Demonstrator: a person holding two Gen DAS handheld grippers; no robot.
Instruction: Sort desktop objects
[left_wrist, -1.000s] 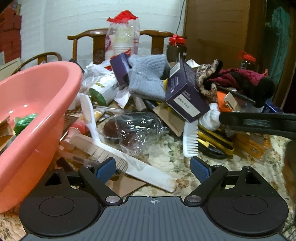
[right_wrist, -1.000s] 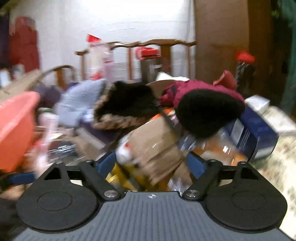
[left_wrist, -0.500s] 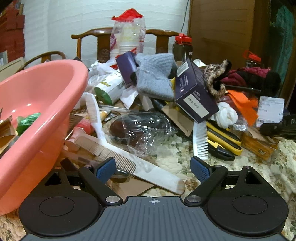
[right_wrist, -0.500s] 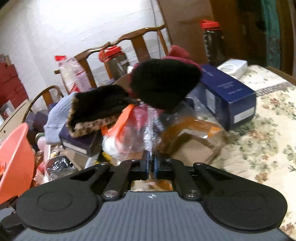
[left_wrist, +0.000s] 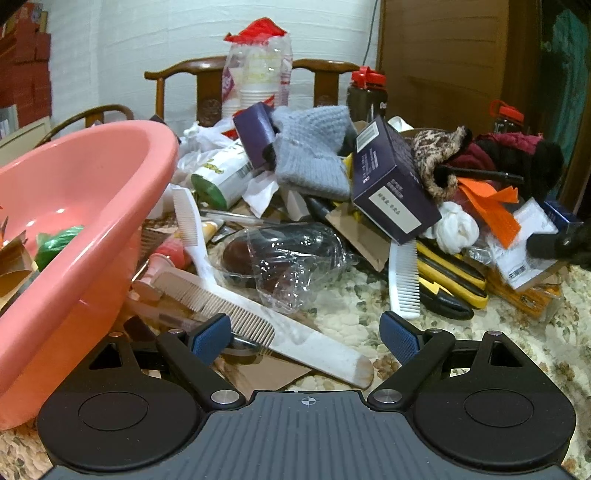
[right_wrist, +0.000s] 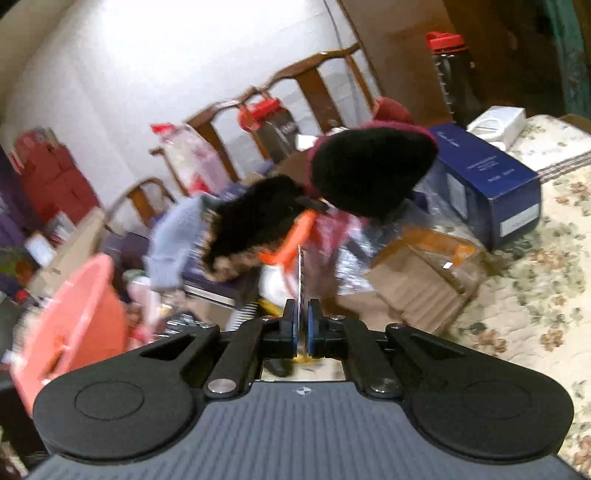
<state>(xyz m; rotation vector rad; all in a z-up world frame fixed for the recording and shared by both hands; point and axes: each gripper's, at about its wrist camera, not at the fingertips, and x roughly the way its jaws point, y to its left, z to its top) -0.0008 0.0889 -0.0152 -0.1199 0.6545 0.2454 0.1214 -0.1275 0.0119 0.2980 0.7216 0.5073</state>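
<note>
Your right gripper (right_wrist: 302, 325) is clamped on a thin white card (right_wrist: 300, 280), held edge-on with its long axis running to 12 o'clock. The pink plastic basin (right_wrist: 79, 314) lies at 9 o'clock across the desk (right_wrist: 535, 288). Your left gripper (left_wrist: 306, 338), jaws apart and empty, sits nearer the basin.
</note>
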